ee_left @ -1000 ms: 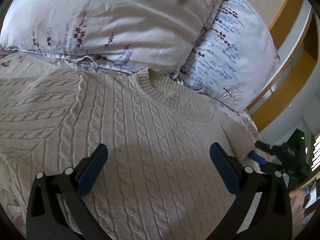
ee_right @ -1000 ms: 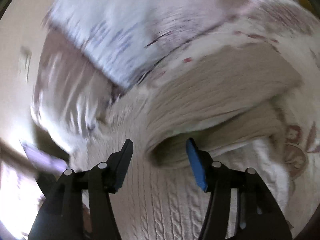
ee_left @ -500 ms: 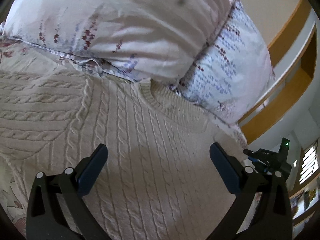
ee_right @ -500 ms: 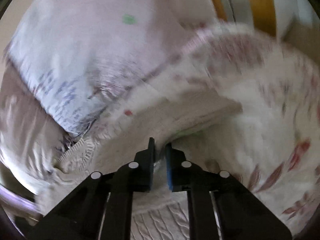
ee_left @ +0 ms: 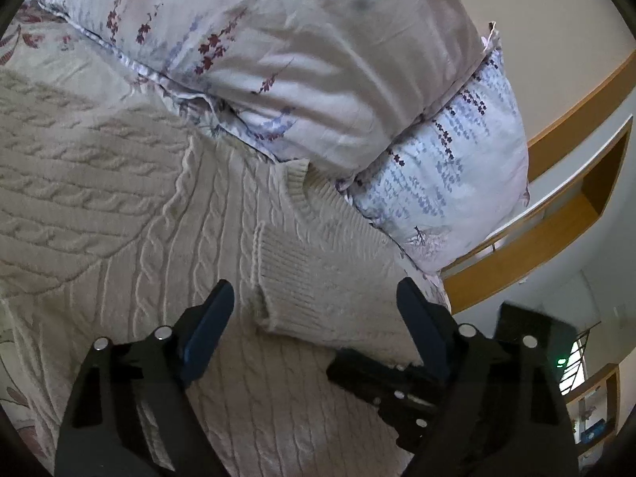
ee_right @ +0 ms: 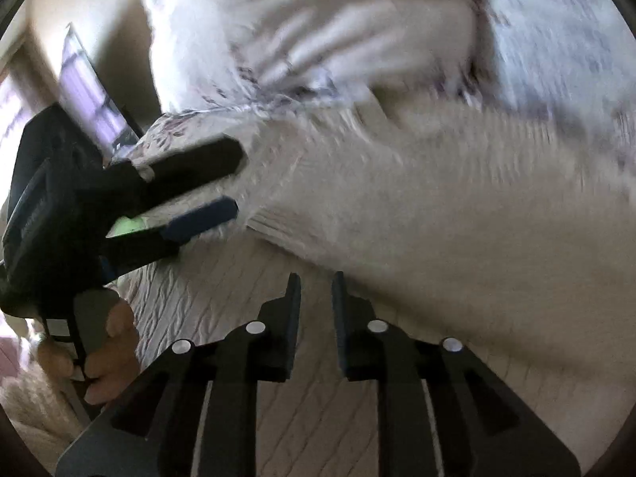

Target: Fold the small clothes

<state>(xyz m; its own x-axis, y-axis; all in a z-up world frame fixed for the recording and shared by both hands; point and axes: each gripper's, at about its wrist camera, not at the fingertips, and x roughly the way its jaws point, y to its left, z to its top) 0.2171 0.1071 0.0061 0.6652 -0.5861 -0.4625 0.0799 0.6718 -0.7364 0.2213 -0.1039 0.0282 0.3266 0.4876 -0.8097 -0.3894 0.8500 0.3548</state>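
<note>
One cream sweater [ee_left: 131, 238] lies flat on the bed, its collar against two floral pillows [ee_left: 302, 51]. The left gripper [ee_left: 314, 310] hovers above, fingers spread wide around the folded-over cuff [ee_left: 290, 282]. The right gripper [ee_right: 314, 290], blurred, seems released, fingers slightly parted, nothing between.

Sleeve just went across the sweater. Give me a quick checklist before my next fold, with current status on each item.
1. Sleeve folded in over the sweater body: ok, its ribbed cuff lies on the front.
2. Left gripper free: ok, open, cuff lies between its fingers, ungripped.
3. Right gripper released: ok, small gap between its fingers, no fabric in it.
4. Grippers apart: cannot tell, they sit close together by the sleeve.
5. Collar clear of the pillows: not ok, it lies against them.
6. Hem flat: cannot tell, out of view.
</note>
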